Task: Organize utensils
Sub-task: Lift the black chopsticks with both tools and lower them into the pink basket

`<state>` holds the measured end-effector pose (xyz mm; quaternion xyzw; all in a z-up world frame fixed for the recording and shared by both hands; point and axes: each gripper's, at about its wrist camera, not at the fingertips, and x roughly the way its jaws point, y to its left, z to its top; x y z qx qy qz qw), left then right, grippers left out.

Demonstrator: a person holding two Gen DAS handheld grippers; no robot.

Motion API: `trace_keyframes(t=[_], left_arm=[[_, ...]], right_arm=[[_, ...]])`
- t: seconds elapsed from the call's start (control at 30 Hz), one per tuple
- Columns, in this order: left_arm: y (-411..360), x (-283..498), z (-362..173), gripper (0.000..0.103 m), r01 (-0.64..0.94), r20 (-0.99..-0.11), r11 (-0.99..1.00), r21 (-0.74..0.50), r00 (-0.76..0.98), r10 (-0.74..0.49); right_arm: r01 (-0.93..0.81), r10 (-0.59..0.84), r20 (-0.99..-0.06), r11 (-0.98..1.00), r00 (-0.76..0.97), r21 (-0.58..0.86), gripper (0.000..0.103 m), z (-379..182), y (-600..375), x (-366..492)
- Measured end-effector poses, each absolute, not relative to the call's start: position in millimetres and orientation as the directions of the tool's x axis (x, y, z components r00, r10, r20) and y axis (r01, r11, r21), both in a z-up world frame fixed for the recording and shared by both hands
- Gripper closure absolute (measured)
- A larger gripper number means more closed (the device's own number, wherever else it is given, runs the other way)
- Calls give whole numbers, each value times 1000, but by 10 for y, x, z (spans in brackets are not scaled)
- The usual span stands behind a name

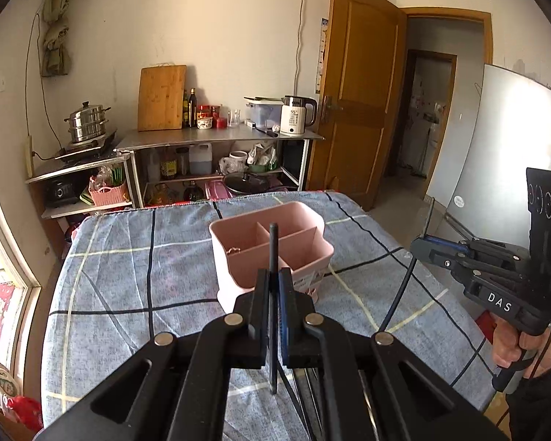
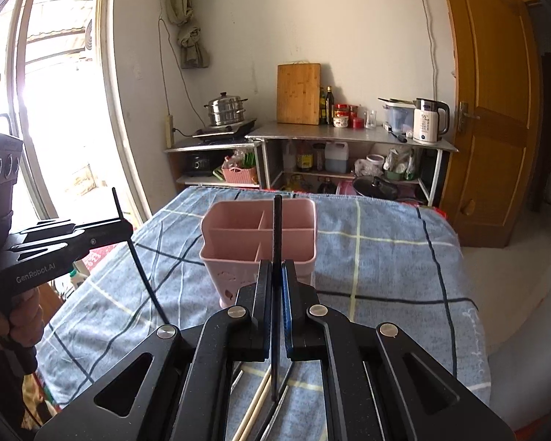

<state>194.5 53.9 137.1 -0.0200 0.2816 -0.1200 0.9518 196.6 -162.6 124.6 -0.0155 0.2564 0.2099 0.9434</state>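
The left gripper (image 1: 273, 286) is closed on one thin black chopstick (image 1: 273, 294), held upright between its matte black jaws; one jaw has a blue ribbed pad. The right gripper (image 2: 275, 279) is clamped the same way on a second black chopstick (image 2: 276, 294), also upright. Each stick's top points toward the caddy (image 1: 272, 246), a pink plastic box with rounded corners and thin dividers making three compartments, standing mid-table on a blue-grey cloth (image 1: 128, 257) crossed by black and pale yellow lines. Something small and coppery lies in the caddy's left compartment; what it is cannot be told. Under the right gripper, two pale wooden chopsticks (image 2: 255, 408) lie on the cloth beside a dark one. The left gripper's side reads "GenRobot.AI"; the right one's reads "DAS". Behind, a steel shelf (image 2: 349, 134) carries one bamboo board (image 2: 298, 93), one white kettle (image 2: 428, 121) and one stacked steel steamer (image 2: 226, 110).
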Motion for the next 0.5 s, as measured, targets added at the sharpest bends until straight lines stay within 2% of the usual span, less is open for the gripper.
trace_keyframes(t=[0.5], left_arm=[[623, 2513, 2085, 98, 218, -469, 966, -136, 845, -257]], right_arm=[[-440, 432, -375, 895, 820, 69, 98, 1949, -1379, 2427]])
